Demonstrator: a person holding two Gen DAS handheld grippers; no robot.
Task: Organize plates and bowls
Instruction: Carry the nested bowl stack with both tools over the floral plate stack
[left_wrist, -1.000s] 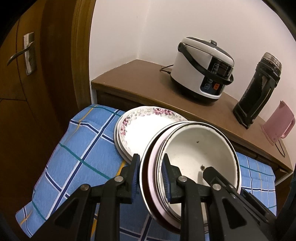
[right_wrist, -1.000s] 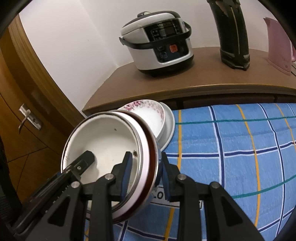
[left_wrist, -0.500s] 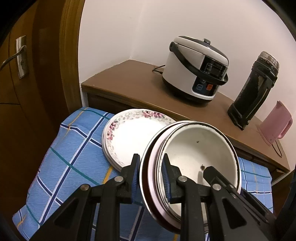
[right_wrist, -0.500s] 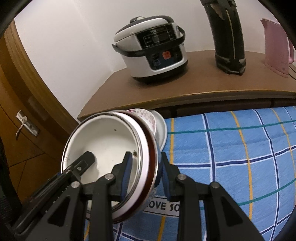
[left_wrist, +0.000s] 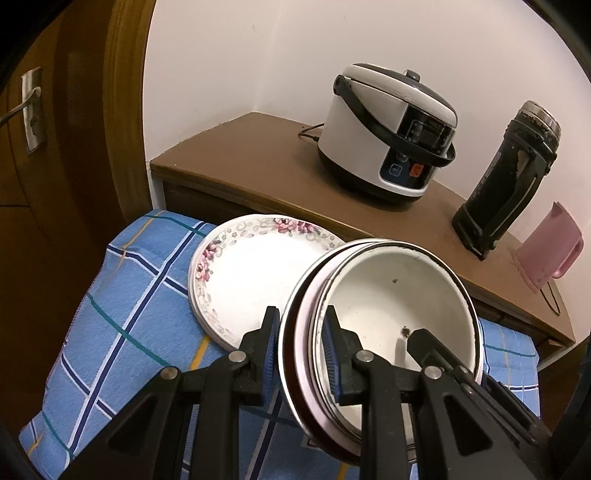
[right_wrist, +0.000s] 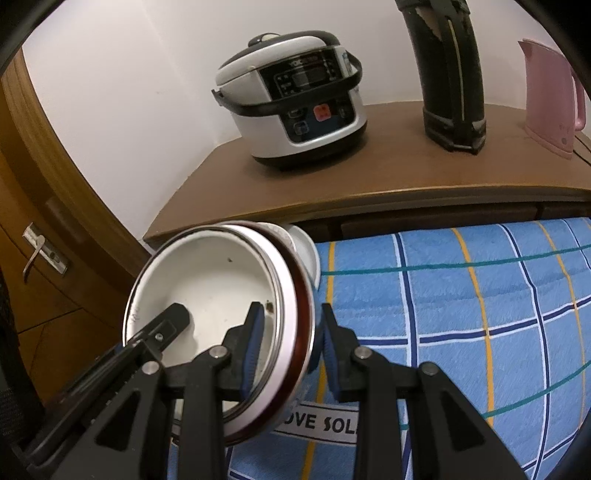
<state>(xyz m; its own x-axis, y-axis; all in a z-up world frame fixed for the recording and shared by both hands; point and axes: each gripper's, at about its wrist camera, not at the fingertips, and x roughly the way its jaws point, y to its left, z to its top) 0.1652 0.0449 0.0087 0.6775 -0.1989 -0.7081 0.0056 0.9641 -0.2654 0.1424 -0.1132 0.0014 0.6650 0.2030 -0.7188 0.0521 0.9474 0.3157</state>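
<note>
A stack of nested bowls (left_wrist: 391, 306), white enamel inside with pink and dark-red rims, hangs above the blue checked cloth (left_wrist: 122, 306). My left gripper (left_wrist: 299, 358) is shut on its left rim. My right gripper (right_wrist: 286, 349) is shut on its right rim (right_wrist: 291, 295). Each gripper's far finger shows inside the bowl in the other's view. Floral plates (left_wrist: 251, 273) lie stacked on the cloth just behind and left of the bowls; in the right wrist view only their edge (right_wrist: 308, 251) shows behind the stack.
A brown wooden sideboard (left_wrist: 236, 155) stands behind the cloth with a white rice cooker (left_wrist: 388, 129), a black thermos (left_wrist: 506, 177) and a pink kettle (left_wrist: 546, 251). A wooden door with a handle (left_wrist: 26, 110) is at the left.
Both grippers have carried the bowl stack up and back from the plates; the plates now sit lower and further left in the left view, nearly hidden in the right view.
</note>
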